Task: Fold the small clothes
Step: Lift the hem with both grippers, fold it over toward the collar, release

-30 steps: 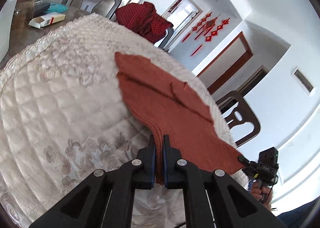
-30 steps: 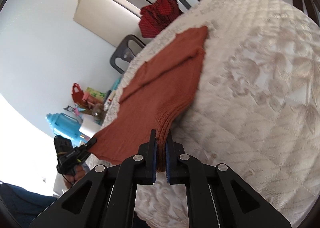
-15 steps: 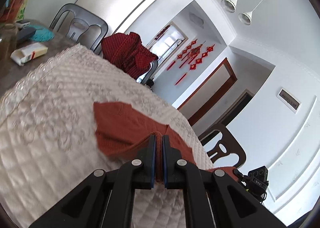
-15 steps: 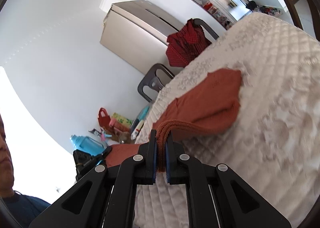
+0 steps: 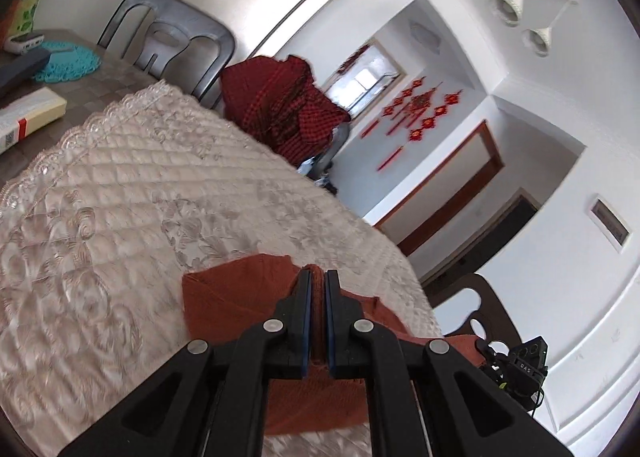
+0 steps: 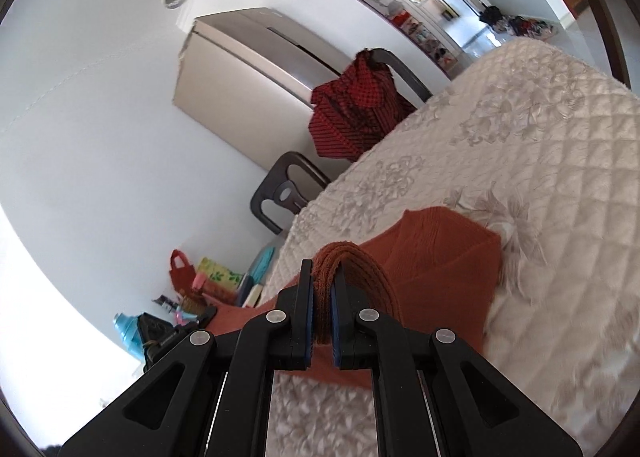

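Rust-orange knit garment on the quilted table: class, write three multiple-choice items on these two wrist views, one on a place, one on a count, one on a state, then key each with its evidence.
1. Where does the dark red checked cloth hang?
A. over a chair back
B. on the quilt
C. from a lamp

2. How many lamp shades show in the left wrist view?
A. one
B. three
C. five

3. How is the garment held?
A. lying free
B. by one gripper
C. by both grippers

Key: 1 A, the checked cloth drapes a chair. 2 B, three lamp shades hang together. 3 C, the left gripper and right gripper each pinch the rust-orange garment.
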Motion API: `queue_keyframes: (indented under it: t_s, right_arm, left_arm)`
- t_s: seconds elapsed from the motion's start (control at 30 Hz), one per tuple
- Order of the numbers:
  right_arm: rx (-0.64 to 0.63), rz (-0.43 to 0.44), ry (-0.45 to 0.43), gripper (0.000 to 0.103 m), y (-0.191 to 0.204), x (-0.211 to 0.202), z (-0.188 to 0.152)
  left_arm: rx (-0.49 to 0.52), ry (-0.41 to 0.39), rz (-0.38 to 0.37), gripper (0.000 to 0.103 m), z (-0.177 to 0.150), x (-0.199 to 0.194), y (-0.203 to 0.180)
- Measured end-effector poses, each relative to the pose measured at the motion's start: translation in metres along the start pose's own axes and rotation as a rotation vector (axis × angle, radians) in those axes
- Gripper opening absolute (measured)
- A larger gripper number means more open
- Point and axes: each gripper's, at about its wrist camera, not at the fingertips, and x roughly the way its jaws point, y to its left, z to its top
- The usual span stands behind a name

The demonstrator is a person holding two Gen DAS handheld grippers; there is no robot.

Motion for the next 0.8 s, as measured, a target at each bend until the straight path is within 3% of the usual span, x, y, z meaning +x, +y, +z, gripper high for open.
queue_keyframes:
  t_s: [0.23, 0.47, 0.6, 0.67, 0.8]
  right_arm:
    - [0.159, -0.113, 0.08, 0.006, -0.055, 0.049, 0.013]
    - [0.277, -0.158, 0.094, 0.009, -0.079, 0.062, 0.017]
    - [0.282, -0.167, 0.077, 0.028, -0.079, 0.068, 0.026]
    - [0.28, -0.152, 0.051, 0.041, -0.078, 0.069, 0.031]
    - [0.245, -0.149, 0.031, 0.043, -0.075, 0.07, 0.037]
  left_arm:
    - [-0.127, 0.13, 0.106, 0.007, 0.001, 0.062, 0.042]
    - [-0.159, 0.173, 0.129, 0.008, 0.005, 0.087, 0.046]
    - [-0.173, 0.131, 0.132, 0.011, 0.015, 0.085, 0.046]
    - [-0.17, 0.106, 0.131, 0.022, 0.022, 0.083, 0.047]
    - [-0.128, 0.073, 0.15, 0.024, 0.026, 0.073, 0.041]
